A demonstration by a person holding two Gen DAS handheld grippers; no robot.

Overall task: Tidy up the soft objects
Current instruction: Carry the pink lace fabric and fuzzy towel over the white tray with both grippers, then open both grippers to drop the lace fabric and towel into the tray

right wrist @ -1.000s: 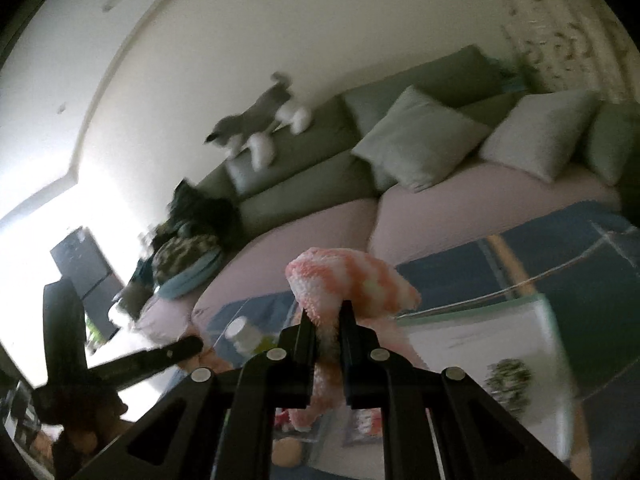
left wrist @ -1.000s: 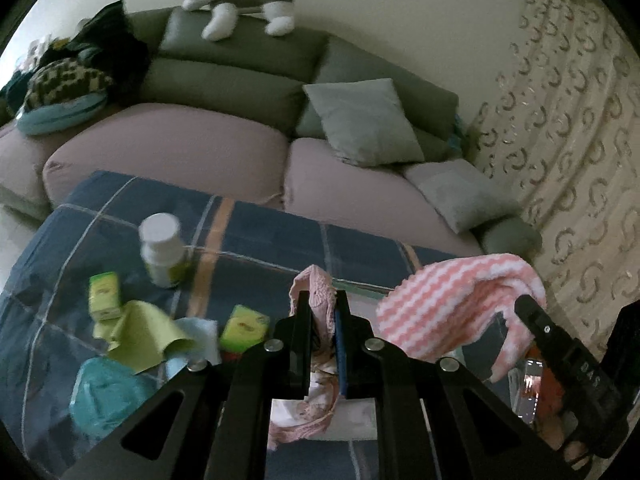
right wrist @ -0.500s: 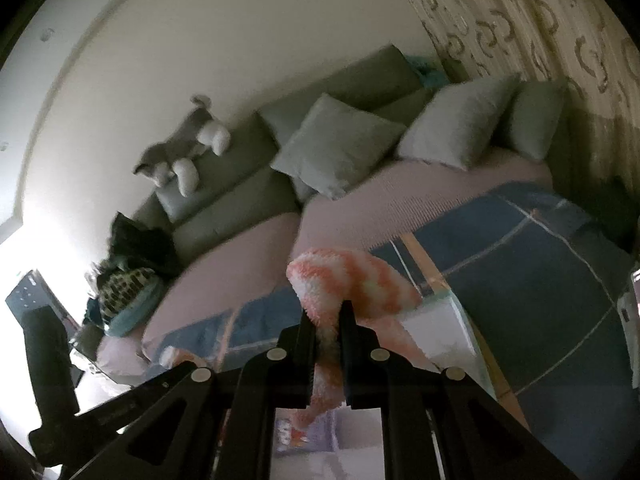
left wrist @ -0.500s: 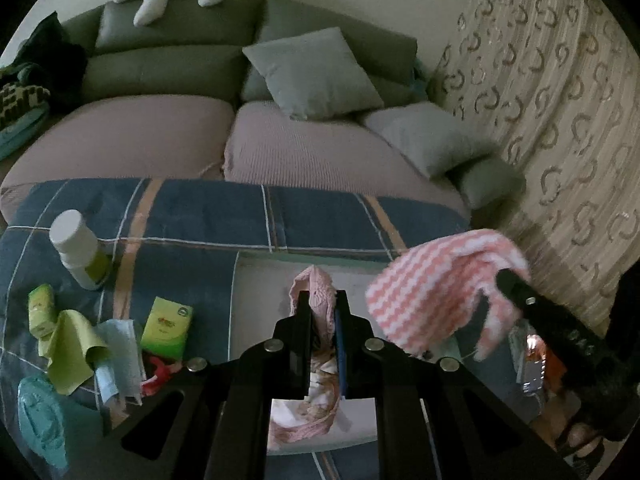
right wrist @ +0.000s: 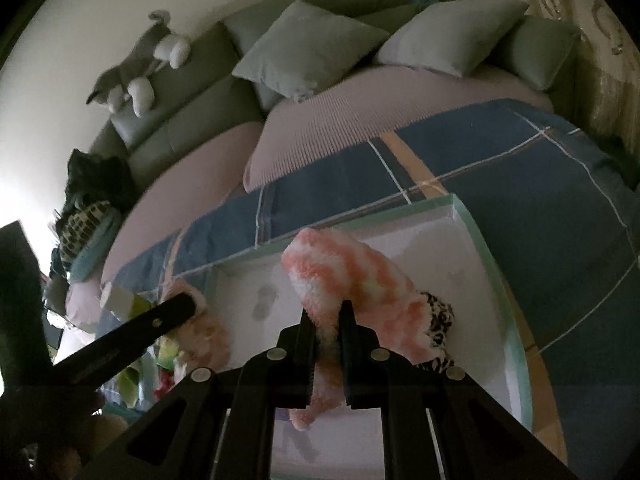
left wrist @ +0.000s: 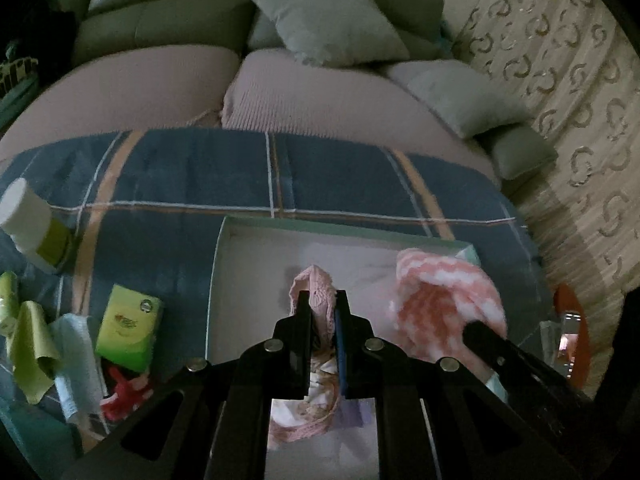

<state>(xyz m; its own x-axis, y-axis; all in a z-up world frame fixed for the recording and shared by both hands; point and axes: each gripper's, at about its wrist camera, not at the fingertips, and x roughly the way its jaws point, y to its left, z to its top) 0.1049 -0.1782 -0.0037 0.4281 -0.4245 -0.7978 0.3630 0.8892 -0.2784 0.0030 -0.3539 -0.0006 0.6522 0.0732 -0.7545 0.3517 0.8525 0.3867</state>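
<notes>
My left gripper [left wrist: 320, 300] is shut on a pale pink lacy cloth [left wrist: 314, 282] that hangs below its fingers over a white box with a green rim [left wrist: 344, 226]. My right gripper [right wrist: 326, 310] is shut on a fluffy pink-and-white striped towel [right wrist: 348, 276], held low inside the same box [right wrist: 468, 216]. The towel also shows in the left wrist view [left wrist: 444, 300], beside the lacy cloth. A black-and-white patterned cloth [right wrist: 438, 316] lies in the box under the towel.
The box sits on a blue plaid cloth [left wrist: 180, 172]. Left of it lie a green carton [left wrist: 128, 324], a white bottle [left wrist: 30, 224], a yellow-green cloth [left wrist: 30, 344], a pale blue cloth [left wrist: 78, 364] and a red item [left wrist: 124, 394]. A sofa with cushions [left wrist: 328, 20] stands behind.
Both grippers have moved forward and down over the box. The striped towel has dropped from above the box's right side into it. The lacy cloth now hangs over the box floor.
</notes>
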